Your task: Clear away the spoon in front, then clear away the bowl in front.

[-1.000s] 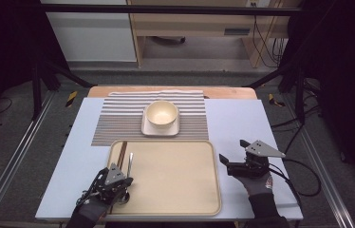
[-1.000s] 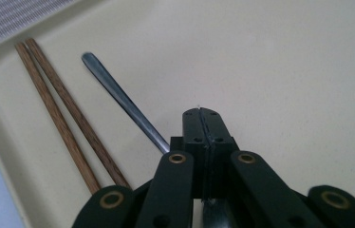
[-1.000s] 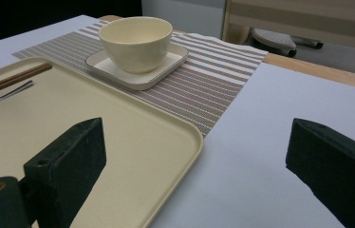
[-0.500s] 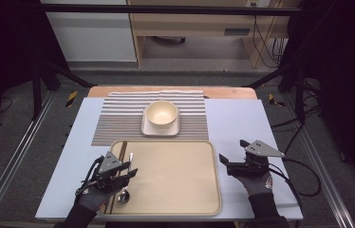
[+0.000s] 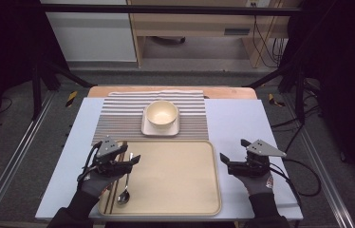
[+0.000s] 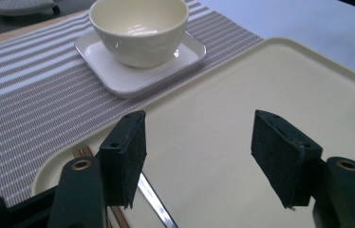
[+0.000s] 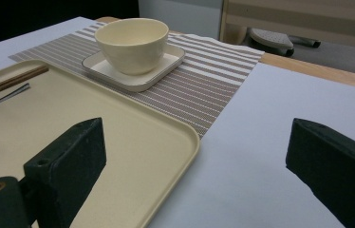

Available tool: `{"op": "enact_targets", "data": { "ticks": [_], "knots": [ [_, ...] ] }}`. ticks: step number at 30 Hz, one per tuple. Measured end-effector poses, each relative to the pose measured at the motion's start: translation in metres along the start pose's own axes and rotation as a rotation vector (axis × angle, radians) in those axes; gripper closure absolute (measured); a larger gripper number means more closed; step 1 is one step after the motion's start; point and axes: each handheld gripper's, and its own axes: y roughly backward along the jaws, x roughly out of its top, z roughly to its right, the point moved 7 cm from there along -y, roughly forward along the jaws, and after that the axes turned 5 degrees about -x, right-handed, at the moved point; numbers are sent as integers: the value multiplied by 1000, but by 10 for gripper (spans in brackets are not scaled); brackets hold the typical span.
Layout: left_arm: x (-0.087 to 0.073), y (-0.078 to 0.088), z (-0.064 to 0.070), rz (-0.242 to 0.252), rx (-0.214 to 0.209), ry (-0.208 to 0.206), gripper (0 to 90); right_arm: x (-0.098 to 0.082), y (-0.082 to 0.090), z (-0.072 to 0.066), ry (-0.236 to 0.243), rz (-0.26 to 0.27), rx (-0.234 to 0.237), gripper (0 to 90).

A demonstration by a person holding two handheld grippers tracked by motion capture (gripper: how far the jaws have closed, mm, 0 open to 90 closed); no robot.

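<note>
Your left gripper [image 5: 129, 160] sits in the lower left of the high view, over the left edge of the tray [image 5: 175, 209]. Its jaws have just been opening, and now they stand wide apart with nothing between them. The spoon [image 5: 124, 190] lies on the tray just under and below that gripper, with its round end near the bottom edge of the frame. Two brown chopsticks [image 5: 113, 194] lie right beside the spoon, on its left. In the left gripper view you can see the shiny spoon handle [image 6: 154, 202] low in the middle, close to the left jaw, but the jaw is not touching it. Your right gripper [image 5: 230, 164] is in the lower right of the high view, on the blue table [image 5: 242, 123] just past the right edge of the tray. Its jaws are wide apart too, and they hold nothing. The bowl [image 5: 162, 114] stands on a small square plate [image 5: 147, 129] in the middle of the frame, on the striped mat [image 5: 118, 114], above the tray.
</note>
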Motion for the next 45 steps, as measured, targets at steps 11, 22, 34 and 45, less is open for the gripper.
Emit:
{"op": "enact_targets", "data": {
  "ticks": [11,22,34,45],
  "knots": [
    [40,-13,-6,56,12,-11,339,0,1,1,1,-1,-5,64],
    [69,-30,-11,99,9,-6,335,1,2,2,-5,2,-3,64],
    [86,-49,-26,97,6,-4,338,0,0,1,-1,-3,0,64],
    [101,-72,-44,78,3,-2,341,0,1,2,-4,-2,0,64]
  ]
}}
